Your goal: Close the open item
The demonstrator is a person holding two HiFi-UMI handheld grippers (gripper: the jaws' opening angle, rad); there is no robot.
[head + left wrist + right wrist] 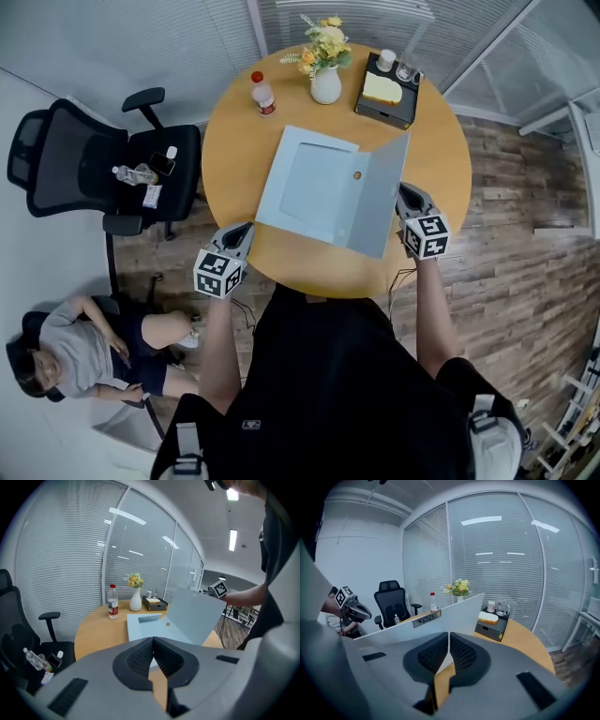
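Note:
A pale blue flat case [309, 183] lies open on the round wooden table [441, 159]. Its lid [380, 202] stands raised at the right, tilted up from the base. My right gripper [403, 195] is at the lid's outer edge. In the right gripper view the lid [440, 623] runs down between the jaws, and the right gripper [448, 637] is shut on it. My left gripper [244, 232] hovers by the case's near left corner with its jaws shut and nothing held. The left gripper view shows that gripper [153, 641], the base [143, 625] and the raised lid [194, 616].
At the table's far side stand a red-capped bottle [262, 93], a white vase of flowers [324, 70] and a black tray [386, 94] with cups. A black office chair [103, 164] is at the left, and a seated person [84, 347] is lower left. Glass walls lie behind.

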